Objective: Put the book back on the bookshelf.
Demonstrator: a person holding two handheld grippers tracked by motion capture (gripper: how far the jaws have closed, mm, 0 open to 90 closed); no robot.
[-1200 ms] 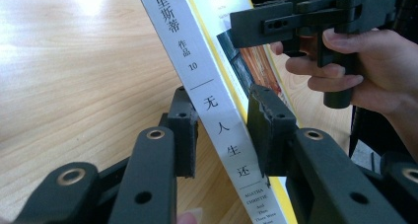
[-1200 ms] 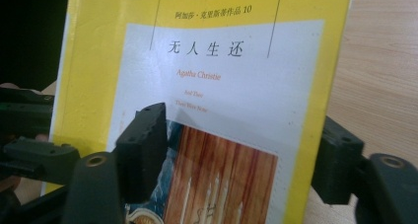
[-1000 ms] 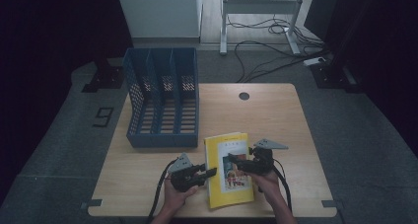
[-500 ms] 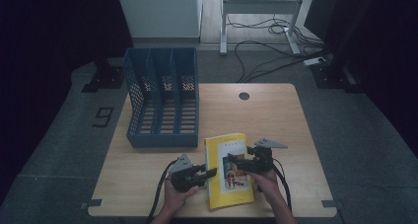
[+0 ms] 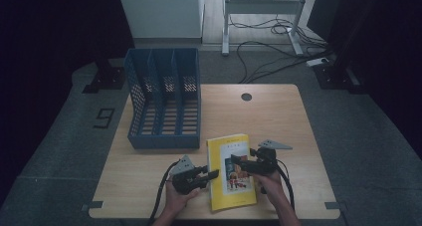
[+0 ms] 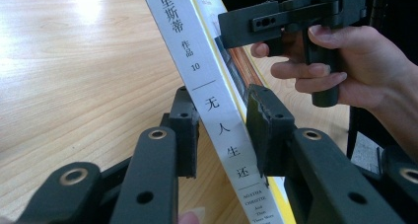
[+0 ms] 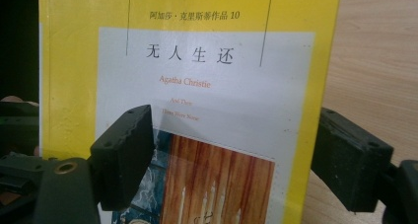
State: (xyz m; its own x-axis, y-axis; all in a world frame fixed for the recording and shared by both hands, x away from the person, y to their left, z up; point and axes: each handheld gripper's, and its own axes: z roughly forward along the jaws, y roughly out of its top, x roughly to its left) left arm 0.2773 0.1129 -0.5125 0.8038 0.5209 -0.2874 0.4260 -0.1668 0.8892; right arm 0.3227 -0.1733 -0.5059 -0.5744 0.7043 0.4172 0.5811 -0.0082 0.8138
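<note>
Left claw [image 6: 222, 130] spread astride spine of yellow paperback book [image 5: 231, 170]; right claw [image 7: 231, 155] spread over its cover, on wooden worktop [image 5: 268, 116].

One book [image 5: 230, 171], one file rack [image 5: 164, 100], two grippers.

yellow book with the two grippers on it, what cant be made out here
- Book, left gripper view: the jaws straddle the spine; contact cannot be told.
- Book's lower cover, right gripper view: cut off by the bottom edge, partly behind the right gripper's jaw.
- High view: cover text too small; left gripper meets the book's edge, grip unclear.
- File rack, high view: slot floors too dim.
</note>
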